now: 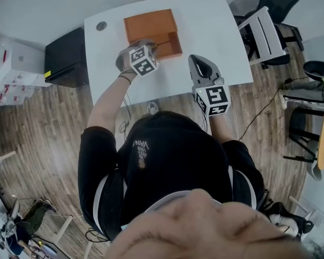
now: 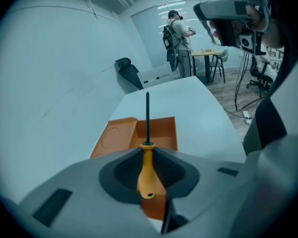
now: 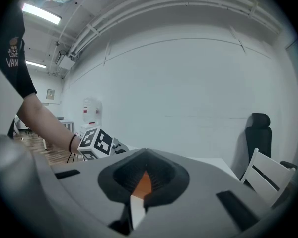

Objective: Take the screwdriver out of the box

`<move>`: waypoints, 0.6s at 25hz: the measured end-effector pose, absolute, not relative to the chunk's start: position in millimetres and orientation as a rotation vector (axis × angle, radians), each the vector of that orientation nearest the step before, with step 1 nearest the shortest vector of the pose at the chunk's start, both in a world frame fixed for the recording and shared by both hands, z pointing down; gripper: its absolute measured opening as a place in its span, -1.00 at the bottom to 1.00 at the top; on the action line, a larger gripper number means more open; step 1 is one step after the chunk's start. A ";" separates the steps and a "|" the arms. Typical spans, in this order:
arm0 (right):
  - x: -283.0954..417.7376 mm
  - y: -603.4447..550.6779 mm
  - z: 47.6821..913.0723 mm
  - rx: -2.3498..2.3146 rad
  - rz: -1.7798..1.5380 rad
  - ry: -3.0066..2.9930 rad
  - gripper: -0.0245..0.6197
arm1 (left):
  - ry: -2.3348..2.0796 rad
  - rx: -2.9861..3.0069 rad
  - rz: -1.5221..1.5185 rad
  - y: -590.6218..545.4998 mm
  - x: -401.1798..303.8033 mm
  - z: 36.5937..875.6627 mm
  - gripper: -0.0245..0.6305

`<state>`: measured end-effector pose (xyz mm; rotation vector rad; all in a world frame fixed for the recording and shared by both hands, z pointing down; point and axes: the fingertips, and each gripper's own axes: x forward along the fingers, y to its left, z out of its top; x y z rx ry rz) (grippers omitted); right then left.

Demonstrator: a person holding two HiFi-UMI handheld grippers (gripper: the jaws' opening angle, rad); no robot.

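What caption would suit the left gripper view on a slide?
Left tool grips the screwdriver by its yellow handle, dark shaft pointing over the orange box on the white table.

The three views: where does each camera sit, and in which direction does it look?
Head view: on the person's head, looking steeply down at the white table, orange box, left gripper and right gripper; shoulders and left forearm show.
Left gripper view: on the left gripper, looking along jaws shut on the screwdriver, toward the box; the dark torso shows at right.
Right gripper view: on the right gripper, nearly level toward a white wall; the left forearm shows.
Shared: head and left gripper views both show the box.
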<state>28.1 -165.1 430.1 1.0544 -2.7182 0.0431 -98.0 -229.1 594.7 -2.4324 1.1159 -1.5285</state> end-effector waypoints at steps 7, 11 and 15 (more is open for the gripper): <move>26.8 -166.0 428.1 1.031 0.040 -2.731 -0.89 | 1.214 -2.463 -1.439 -225.8 -100.1 580.1 -0.70; 25.5 -165.2 428.1 1.009 0.039 -2.740 -0.89 | 1.257 -2.463 -1.411 -222.0 -102.2 574.6 -0.70; 25.4 -163.3 428.3 0.989 0.041 -2.748 -0.89 | 1.327 -2.486 -1.348 -216.4 -103.4 566.2 -0.70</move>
